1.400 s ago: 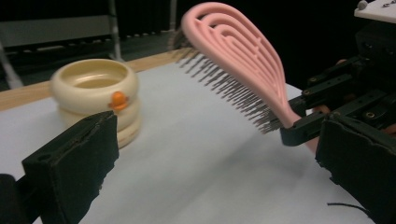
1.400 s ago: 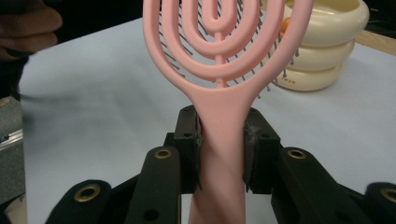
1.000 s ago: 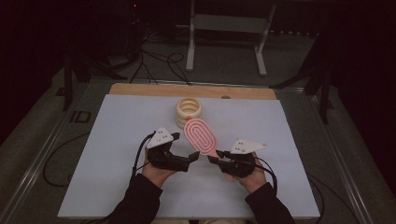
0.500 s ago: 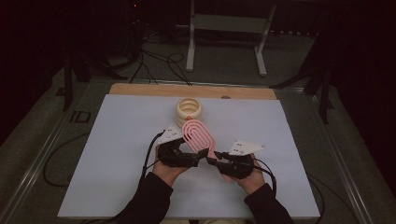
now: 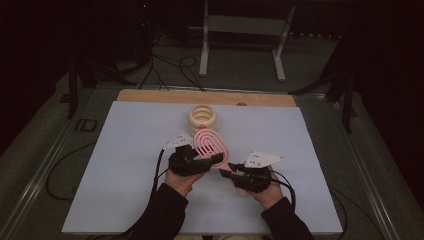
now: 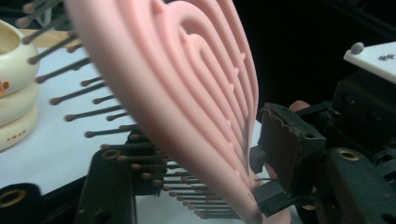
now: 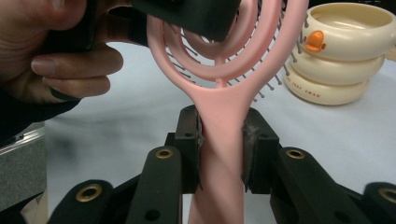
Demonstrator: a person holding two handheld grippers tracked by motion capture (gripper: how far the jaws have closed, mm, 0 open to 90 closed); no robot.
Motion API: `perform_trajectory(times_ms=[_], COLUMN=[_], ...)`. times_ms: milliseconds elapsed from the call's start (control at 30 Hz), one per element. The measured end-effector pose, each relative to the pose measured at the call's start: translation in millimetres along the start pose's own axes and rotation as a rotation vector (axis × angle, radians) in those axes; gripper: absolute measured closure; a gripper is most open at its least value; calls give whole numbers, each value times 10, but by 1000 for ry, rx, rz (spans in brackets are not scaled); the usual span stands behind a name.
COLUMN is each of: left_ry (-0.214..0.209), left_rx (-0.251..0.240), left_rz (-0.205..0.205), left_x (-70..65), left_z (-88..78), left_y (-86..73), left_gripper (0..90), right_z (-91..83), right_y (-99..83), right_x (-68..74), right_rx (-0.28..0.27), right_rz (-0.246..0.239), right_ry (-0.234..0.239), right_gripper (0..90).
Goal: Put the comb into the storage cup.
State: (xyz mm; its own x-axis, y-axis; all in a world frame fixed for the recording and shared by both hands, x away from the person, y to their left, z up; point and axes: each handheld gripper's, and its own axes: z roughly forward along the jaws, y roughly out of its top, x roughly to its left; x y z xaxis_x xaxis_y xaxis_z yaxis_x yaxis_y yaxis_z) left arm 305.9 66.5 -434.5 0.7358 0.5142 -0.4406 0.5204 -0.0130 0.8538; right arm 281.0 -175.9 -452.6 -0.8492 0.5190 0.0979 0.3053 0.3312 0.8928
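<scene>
two grippers on one pink hairbrush point(image 5: 211, 145): your right gripper point(image 7: 220, 140) is clamping the handle, your left gripper point(image 5: 212, 161) has been closing around the head, probably touching already, so twisting apart is risking bent bristles.

Hairbrush point(image 7: 219, 100): pink, concentric open loops, dark bristles. Stacked ring container point(image 7: 341, 51): cream, orange duck mark, small dark lettering. Worktop point(image 5: 125, 175): pale blue-white sheet, tan wooden strip at 12 o'clock. Fingers point(image 7: 189, 140): black.

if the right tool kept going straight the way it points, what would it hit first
The right tool is shut on the brush handle and points along it. Straight ahead it would most likely meet the left tool at the brush head. The cream rings sit off to one side; depth is unclear.
</scene>
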Motion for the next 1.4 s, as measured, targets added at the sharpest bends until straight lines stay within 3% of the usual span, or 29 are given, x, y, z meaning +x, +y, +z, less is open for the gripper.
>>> perform_trajectory(times_ms=[167, 367, 767, 933, 1233, 1400], left_ry=[-1, 4, -60, -80, -63, -42], left_rx=[-5, -11, -49, -64, -67, -68], left_rz=[-7, -17, -51, -62, -47, -38], left_x=[6, 3, -5, -24, -56, -53], left_z=[2, 22, 3, 7, 9, -3], left_y=[-2, -4, 12, 20, 38, 49], left_gripper=[489, 449, 608, 629, 642, 647], right_z=[2, 16, 32, 38, 44, 46], right_y=[-1, 4, -13, -14, -14, -15], right_x=[7, 30, 6, 9, 4, 15], right_rx=[-4, -2, 10, 11, 14, 19], right_rz=[-1, -13, -16, -13, -27, -29], right_ry=[6, 13, 34, 23, 6, -10], right_gripper=[720, 721, 711, 712, 698, 612])
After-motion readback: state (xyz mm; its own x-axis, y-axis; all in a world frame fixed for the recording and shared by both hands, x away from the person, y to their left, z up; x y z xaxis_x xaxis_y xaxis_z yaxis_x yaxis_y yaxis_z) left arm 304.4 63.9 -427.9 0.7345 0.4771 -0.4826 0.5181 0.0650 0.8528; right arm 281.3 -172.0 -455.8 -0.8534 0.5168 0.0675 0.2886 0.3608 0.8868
